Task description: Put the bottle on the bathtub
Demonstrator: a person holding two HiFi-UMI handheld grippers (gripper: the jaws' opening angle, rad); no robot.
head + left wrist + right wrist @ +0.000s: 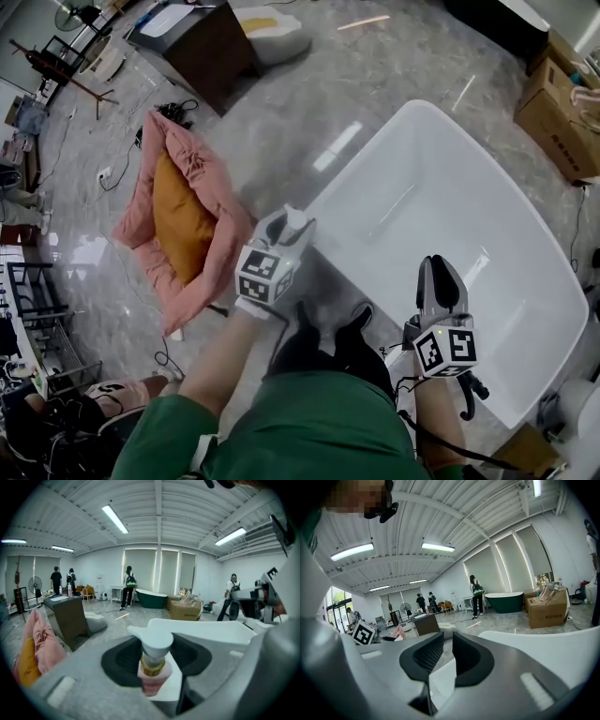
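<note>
My left gripper (285, 234) is shut on a small pink bottle (153, 676) with a gold collar and a white pump top (296, 221). It holds the bottle upright just at the near-left rim of the white bathtub (450, 225). In the left gripper view the tub rim (206, 631) lies right behind the bottle, between the dark pads (123, 660). My right gripper (441, 281) hangs over the tub's near edge, shut with nothing between its jaws. Its dark pads (471, 660) stand almost together, with the tub rim (543, 641) beyond.
A pink pet bed with an orange cushion (178, 220) lies on the marble floor left of the tub. A dark cabinet (202, 42) stands farther back. Cardboard boxes (562, 103) sit at the far right. Several people and a green tub (151, 598) are in the background.
</note>
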